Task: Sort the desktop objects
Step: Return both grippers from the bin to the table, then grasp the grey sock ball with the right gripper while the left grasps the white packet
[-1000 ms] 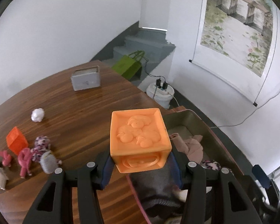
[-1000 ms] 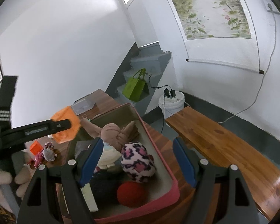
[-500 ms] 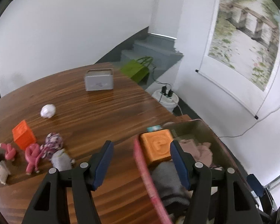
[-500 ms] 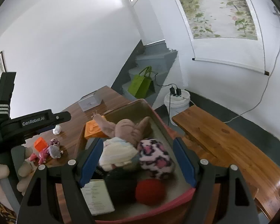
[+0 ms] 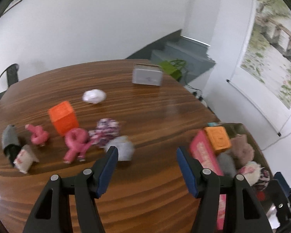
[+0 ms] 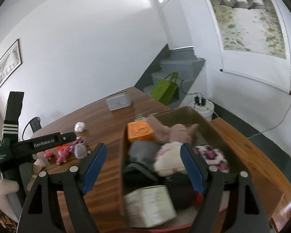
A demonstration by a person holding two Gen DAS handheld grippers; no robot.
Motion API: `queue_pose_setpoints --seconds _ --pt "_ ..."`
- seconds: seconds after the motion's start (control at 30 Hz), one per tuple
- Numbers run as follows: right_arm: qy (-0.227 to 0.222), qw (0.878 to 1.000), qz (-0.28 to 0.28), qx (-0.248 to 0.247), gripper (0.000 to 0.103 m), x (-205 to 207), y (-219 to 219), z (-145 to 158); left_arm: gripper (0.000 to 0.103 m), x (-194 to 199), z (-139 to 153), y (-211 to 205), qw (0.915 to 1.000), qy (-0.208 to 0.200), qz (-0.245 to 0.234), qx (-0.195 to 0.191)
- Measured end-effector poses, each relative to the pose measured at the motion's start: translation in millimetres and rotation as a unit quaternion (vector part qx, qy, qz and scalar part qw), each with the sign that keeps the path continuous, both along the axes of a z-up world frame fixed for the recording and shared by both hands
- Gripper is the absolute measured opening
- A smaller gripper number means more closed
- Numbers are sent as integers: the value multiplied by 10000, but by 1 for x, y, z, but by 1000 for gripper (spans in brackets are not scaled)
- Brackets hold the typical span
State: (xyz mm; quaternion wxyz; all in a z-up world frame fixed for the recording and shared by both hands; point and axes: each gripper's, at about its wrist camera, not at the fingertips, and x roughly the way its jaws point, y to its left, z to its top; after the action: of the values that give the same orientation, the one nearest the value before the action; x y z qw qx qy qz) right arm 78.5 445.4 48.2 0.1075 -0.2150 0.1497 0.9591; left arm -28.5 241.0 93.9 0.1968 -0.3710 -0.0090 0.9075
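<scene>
My left gripper is open and empty over the wooden table. Ahead of it lie a grey plush, a patterned ball, a pink figure, a second pink toy and an orange cube. A lighter orange block rests in the pink-rimmed bin at the right, among soft toys. My right gripper hangs open above that bin, over the orange block, a cream plush and a leopard-print ball.
A grey box and a white crumpled ball sit farther back on the table. A grey roll and a small white packet lie at the left. A wooden bench runs beside the bin. A green bag stands by the stairs.
The left gripper opened and dropped the orange block into the bin, then swung left toward the toys on the table. The right gripper shifted slightly over the bin, still open.
</scene>
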Motion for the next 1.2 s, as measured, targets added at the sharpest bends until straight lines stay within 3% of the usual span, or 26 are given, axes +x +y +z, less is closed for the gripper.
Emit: queue_pose_setpoints --seconds 0.03,0.1,0.33,0.47,0.57,0.93,1.03,1.2 --pt "-5 10000 66 18 81 -3 -6 1 75 0 -1 -11 9999 42 112 -42" --pt "-5 9998 207 60 81 -8 -19 3 80 0 -3 -32 9993 127 336 -126" --pt "-155 9964 830 106 82 -37 -66 3 80 -4 -17 -118 9934 143 1113 -232" --pt "-367 9930 1124 62 82 -58 -86 -4 80 -8 -33 -178 9853 -93 1686 -241" --pt "-544 9902 1289 42 82 -75 -100 -12 80 -10 -38 -215 9784 -235 2053 -25" --pt "-1317 9788 1565 -123 82 -157 -130 -37 80 -7 -36 -269 9655 -186 2591 -182" --pt "-1463 9773 1531 32 81 -171 -136 -46 80 -8 -37 -281 9616 -295 2729 -24" --pt "-1611 9755 1482 204 81 -196 -141 -54 80 -9 -40 -278 9632 -331 2667 -26"
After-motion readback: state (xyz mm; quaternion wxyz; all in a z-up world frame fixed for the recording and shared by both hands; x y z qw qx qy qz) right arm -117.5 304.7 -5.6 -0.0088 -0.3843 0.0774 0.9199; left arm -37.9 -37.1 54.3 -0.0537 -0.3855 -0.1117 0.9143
